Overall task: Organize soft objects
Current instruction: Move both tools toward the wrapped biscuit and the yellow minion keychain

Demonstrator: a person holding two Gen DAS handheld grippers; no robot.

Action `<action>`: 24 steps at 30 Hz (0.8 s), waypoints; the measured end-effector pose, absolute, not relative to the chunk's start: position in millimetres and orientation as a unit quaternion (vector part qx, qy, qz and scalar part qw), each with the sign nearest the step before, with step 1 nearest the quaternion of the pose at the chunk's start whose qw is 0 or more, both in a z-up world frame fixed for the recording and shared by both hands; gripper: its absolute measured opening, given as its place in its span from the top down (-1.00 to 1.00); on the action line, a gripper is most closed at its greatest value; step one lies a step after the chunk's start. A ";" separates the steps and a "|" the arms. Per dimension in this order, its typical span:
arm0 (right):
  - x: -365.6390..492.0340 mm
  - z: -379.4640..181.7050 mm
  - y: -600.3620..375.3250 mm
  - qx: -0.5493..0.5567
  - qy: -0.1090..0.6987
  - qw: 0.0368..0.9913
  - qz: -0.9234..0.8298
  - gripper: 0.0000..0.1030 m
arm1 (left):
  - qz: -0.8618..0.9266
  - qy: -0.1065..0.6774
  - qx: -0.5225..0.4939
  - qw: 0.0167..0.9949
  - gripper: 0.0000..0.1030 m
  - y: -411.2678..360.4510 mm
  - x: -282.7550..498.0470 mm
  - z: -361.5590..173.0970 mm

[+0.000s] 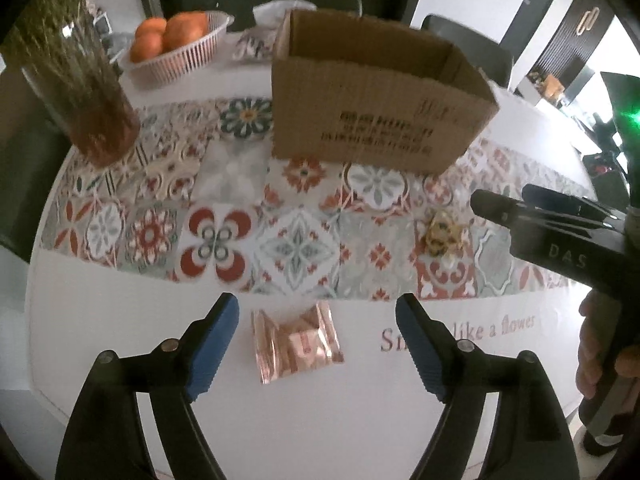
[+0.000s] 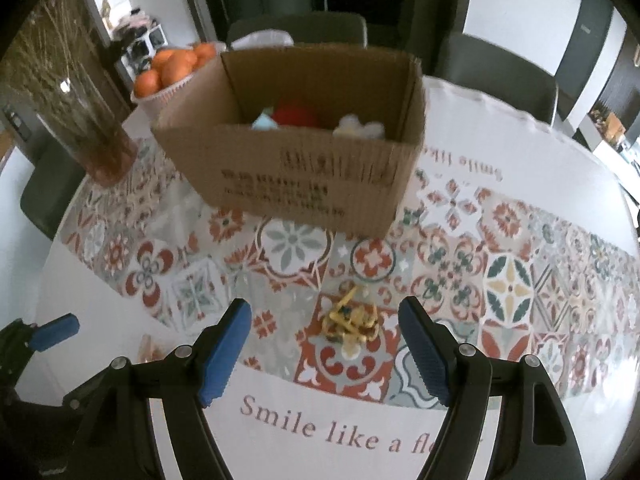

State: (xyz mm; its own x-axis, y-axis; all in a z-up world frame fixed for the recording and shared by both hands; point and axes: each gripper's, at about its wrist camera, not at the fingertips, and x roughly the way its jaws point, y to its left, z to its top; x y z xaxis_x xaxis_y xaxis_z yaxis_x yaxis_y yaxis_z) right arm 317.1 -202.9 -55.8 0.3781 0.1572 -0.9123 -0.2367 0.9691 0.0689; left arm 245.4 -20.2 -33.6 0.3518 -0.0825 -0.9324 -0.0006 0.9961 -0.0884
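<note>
A shiny pink foil packet (image 1: 296,344) lies on the white tablecloth between the blue pads of my left gripper (image 1: 318,320); the jaws stand wide and touch nothing. A small yellow tangled soft thing (image 2: 350,322) (image 1: 438,232) sits on the patterned runner between the fingers of my right gripper (image 2: 324,320), also open and clear of it. An open cardboard box (image 2: 304,176) (image 1: 372,120) stands behind both and holds a red item (image 2: 296,114), a light blue one (image 2: 264,122) and a white one (image 2: 360,128). In the left wrist view the right gripper (image 1: 510,198) reaches in from the right, held by a hand.
A glass vase of dried stems (image 1: 92,112) (image 2: 88,132) stands at the left. A white basket of oranges (image 1: 176,48) (image 2: 172,68) and a patterned bag (image 1: 256,46) sit behind it. Dark chairs (image 2: 300,28) ring the round table's far edge.
</note>
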 end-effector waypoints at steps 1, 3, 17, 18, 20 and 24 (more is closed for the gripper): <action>317.1 -60.6 -202.7 -0.039 0.551 0.825 0.121 -0.49 | -0.024 0.574 -0.037 0.818 -0.58 -20.4 244.1 -36.4; 317.7 -69.0 -203.5 -0.041 0.559 0.820 0.119 -0.50 | -0.020 0.588 -0.035 0.808 -0.58 -21.3 242.0 -44.8; 327.5 -121.2 -202.3 -0.073 0.590 0.799 0.095 -0.50 | -0.005 0.657 -0.042 0.752 -0.58 -18.9 238.5 -107.5; 328.2 -125.1 -202.6 -0.073 0.593 0.796 0.094 -0.50 | -0.005 0.661 -0.044 0.749 -0.58 -19.0 239.5 -111.6; 329.4 -131.7 -202.8 -0.075 0.598 0.793 0.092 -0.50 | -0.003 0.669 -0.049 0.742 -0.58 -18.5 240.9 -120.2; 332.4 -143.9 -202.7 -0.084 0.603 0.789 0.085 -0.50 | 0.000 0.680 -0.048 0.732 -0.58 -18.5 242.9 -133.2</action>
